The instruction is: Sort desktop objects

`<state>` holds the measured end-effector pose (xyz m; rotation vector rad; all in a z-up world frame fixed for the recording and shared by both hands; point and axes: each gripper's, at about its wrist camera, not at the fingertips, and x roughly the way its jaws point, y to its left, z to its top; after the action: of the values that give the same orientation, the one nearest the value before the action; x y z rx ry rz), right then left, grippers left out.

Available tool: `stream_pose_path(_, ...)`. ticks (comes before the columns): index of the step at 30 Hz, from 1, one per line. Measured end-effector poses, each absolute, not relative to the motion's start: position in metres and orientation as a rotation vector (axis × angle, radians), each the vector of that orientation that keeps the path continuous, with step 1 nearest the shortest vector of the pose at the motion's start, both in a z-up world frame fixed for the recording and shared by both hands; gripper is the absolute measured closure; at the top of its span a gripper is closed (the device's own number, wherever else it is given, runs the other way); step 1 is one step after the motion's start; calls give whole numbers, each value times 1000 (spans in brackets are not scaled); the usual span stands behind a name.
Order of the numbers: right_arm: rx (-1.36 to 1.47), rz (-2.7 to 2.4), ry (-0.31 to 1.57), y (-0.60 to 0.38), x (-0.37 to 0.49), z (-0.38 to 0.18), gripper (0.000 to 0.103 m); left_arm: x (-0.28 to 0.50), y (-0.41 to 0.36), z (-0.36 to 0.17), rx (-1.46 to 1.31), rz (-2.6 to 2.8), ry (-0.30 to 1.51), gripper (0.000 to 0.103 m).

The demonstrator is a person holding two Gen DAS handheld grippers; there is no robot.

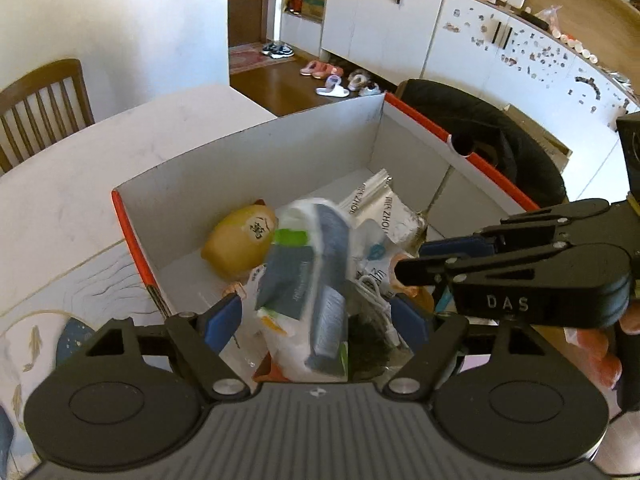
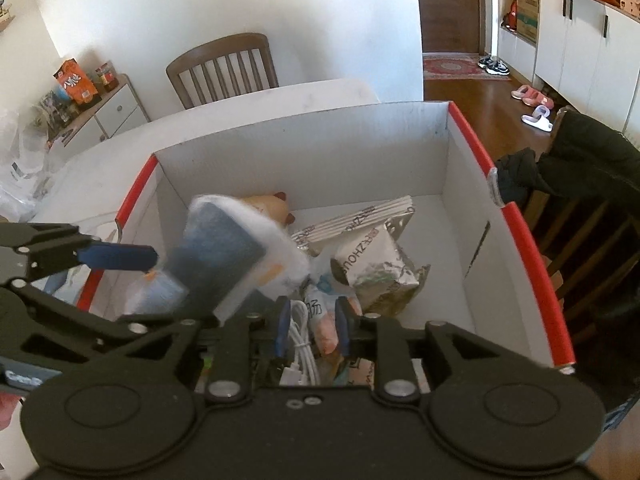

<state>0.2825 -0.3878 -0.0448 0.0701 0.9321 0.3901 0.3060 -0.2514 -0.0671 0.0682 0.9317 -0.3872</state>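
A white cardboard box with a red rim (image 1: 256,148) (image 2: 532,240) stands on the table and holds several items. A blurred white and dark blue packet (image 1: 316,280) (image 2: 224,256) is in the air between the wide-open fingers of my left gripper (image 1: 316,316), touching neither pad. In the box lie a yellow plush toy (image 1: 236,240), silver foil pouches (image 1: 388,208) (image 2: 376,264) and a white cable (image 2: 300,344). My right gripper (image 2: 312,328) is over the box's near end, partly open, with the cable and an orange item below it. It also shows in the left wrist view (image 1: 408,268).
A white table (image 1: 80,168) carries the box, with a patterned mat (image 1: 48,300) at its near left. A wooden chair (image 2: 224,68) stands behind the table. A chair with a black jacket (image 2: 592,160) stands right of the box. White cabinets (image 1: 380,20) line the far wall.
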Motion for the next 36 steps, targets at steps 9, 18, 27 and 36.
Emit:
stream_pose_path(9, 69, 415, 897, -390, 271, -29, 60, 294, -235, -52, 19, -391, 896, 21)
stream_pose_path(18, 32, 435, 840, -385, 254, -11, 44, 284, -226, -36, -7, -402, 851, 21)
stream_pose_path(27, 4, 431, 790, -379, 234, 3, 29, 271, -217, -27, -10, -388, 831, 16)
stream_pose_path(36, 6, 391, 736, -374, 214, 9, 14, 257, -205, -20, 3, -377, 802, 0)
